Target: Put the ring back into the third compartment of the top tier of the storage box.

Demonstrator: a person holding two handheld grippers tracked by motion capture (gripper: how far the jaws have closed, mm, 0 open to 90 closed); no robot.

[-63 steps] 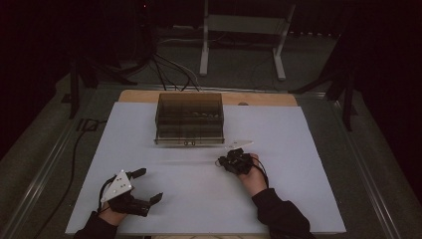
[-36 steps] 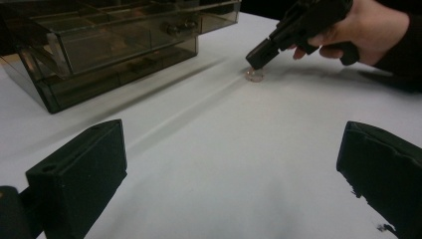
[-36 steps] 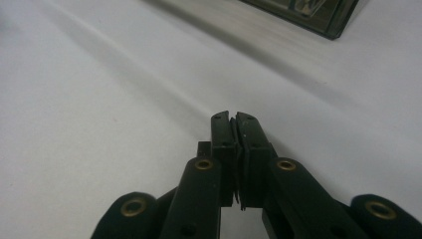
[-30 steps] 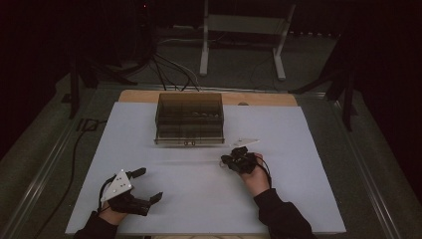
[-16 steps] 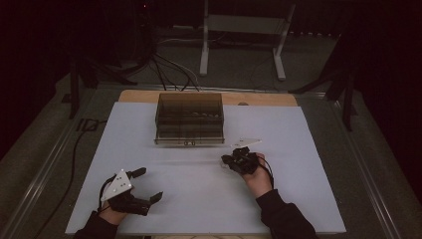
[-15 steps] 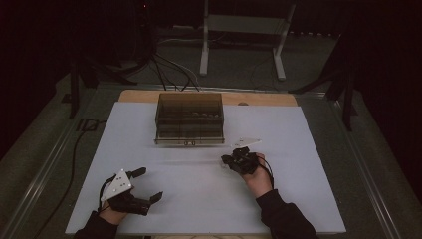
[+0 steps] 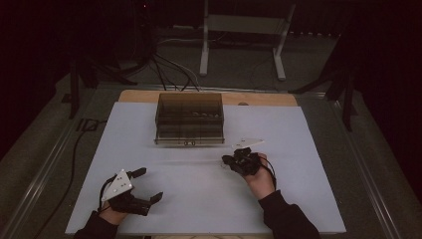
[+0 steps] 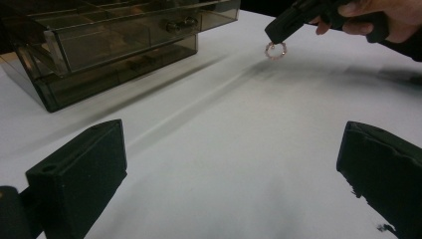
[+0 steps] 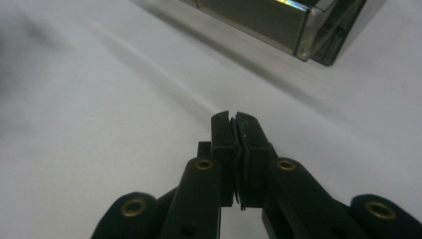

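Note:
A smoky see-through drawer box stands at the back middle of the white table; in the left gripper view the drawer box sits at the upper left with two small knobs on its front. My right gripper hovers just in front of the box's right corner. Its jaws are shut, and a small pink beaded ring hangs from their tip above the table. My left gripper rests at the near left, open, with only bare table between its jaws.
A wooden strip runs behind the white sheet. Beyond the table, a white stand and cables lie on the dark floor. A cable trails off the table's left side.
My right gripper has drifted slightly right and lifted a little, still shut on the ring. The left gripper has stayed where it was.

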